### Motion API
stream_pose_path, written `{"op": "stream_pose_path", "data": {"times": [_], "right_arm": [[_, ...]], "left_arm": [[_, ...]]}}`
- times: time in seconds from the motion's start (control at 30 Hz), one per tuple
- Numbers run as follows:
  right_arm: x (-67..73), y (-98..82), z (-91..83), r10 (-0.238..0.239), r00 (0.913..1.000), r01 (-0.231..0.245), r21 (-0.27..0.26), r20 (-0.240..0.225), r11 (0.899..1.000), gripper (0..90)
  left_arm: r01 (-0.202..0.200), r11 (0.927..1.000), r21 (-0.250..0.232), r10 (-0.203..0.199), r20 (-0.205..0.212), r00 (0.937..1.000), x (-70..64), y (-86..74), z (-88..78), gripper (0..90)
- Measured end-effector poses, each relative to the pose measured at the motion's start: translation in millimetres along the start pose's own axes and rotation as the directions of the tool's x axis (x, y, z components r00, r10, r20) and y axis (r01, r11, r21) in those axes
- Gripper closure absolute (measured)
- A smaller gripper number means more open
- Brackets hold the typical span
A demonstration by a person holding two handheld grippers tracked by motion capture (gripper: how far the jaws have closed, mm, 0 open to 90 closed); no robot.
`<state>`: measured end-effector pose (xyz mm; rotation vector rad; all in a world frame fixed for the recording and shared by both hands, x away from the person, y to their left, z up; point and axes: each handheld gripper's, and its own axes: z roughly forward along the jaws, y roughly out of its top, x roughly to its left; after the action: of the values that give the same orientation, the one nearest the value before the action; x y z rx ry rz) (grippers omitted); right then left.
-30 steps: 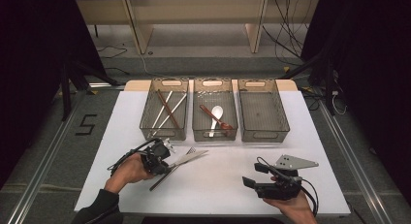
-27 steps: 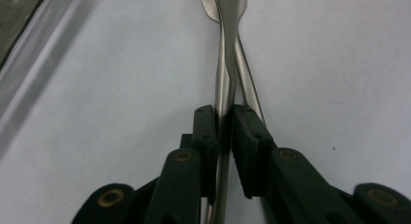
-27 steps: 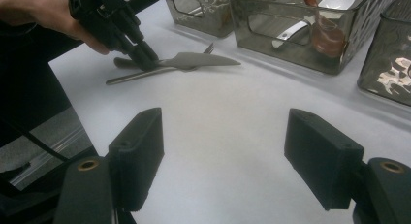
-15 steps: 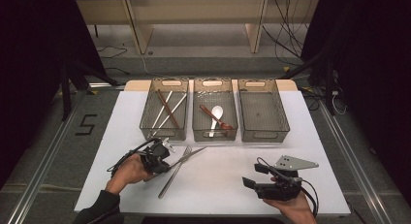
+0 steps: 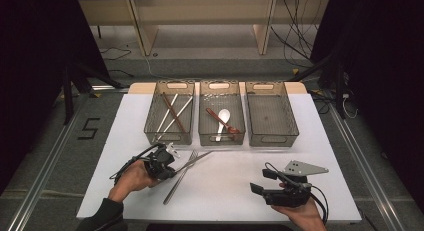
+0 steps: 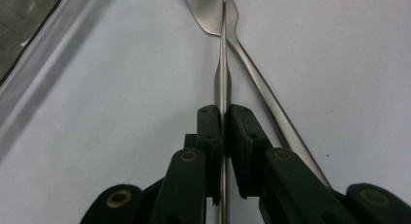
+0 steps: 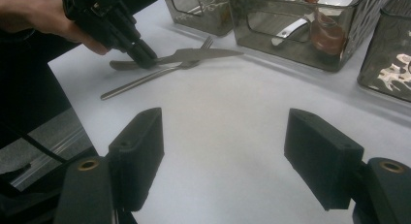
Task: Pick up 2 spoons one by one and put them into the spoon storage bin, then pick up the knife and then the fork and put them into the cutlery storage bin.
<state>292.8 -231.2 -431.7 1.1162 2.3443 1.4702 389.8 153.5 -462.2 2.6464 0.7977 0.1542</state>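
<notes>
Your work surface was a flat white table (image 5: 310, 156) with a matte finish. At its far edge stood three rectangular bins of smoky translucent plastic with cut-out handles: the left bin (image 5: 169, 118) held two pale sticks and a dark brown pair, the middle bin (image 5: 221, 119) held a white spoon (image 5: 223, 117) crossed by a reddish-brown utensil, and the right bin (image 5: 271, 120) had nothing visible inside. Two polished metal pieces lay crossed near the left bin: a slim knife (image 6: 223, 64) and a fork (image 5: 181, 176). Your left gripper (image 6: 223, 124), black and ribbed, had its jaws pressed together on the knife's narrow handle, with the fork running just beside it. Your right gripper (image 7: 225, 158) sat low over bare table at the near right, its jaws spread wide and pinching nothing.
</notes>
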Motion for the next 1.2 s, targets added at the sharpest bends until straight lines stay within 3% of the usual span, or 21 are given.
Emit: {"op": "stream_pose_path", "data": {"times": [0.3, 0.4, 0.67, 0.9, 1.2], "right_arm": [[-1.3, -0.6, -1.2, 0.002, 1.0000, -0.002, -0.008, 0.002, 1.000, 31.0], [-2.3, -1.2, -2.5, 0.009, 1.0000, -0.009, -0.013, 0.002, 1.000, 30.7], [-4.0, -1.5, -4.9, 0.014, 0.9999, -0.014, -0.025, -0.001, 1.000, 30.6], [-2.9, -1.4, -6.2, 0.012, 0.9999, -0.011, -0.027, 0.006, 1.000, 30.6], [-2.4, -1.6, -7.8, 0.015, 0.9998, -0.015, -0.029, 0.009, 0.999, 30.6]], "left_arm": [[0.007, 1.0000, -0.006, -0.007, 0.002, 1.0000, 0.9, -1.7, -0.4, 82.8], [0.026, 0.9995, -0.016, -0.026, 0.004, 0.9996, 1.3, -2.3, 0.8, 82.8], [0.010, 0.9999, -0.002, -0.010, -0.006, 0.9999, -1.1, -0.6, -2.6, 82.8], [0.014, 0.9995, -0.030, -0.014, -0.018, 0.9997, -2.0, -4.6, -7.2, 82.8], [0.049, 0.9941, -0.096, -0.051, -0.018, 0.9985, -2.0, -5.2, -18.8, 82.8]]}}
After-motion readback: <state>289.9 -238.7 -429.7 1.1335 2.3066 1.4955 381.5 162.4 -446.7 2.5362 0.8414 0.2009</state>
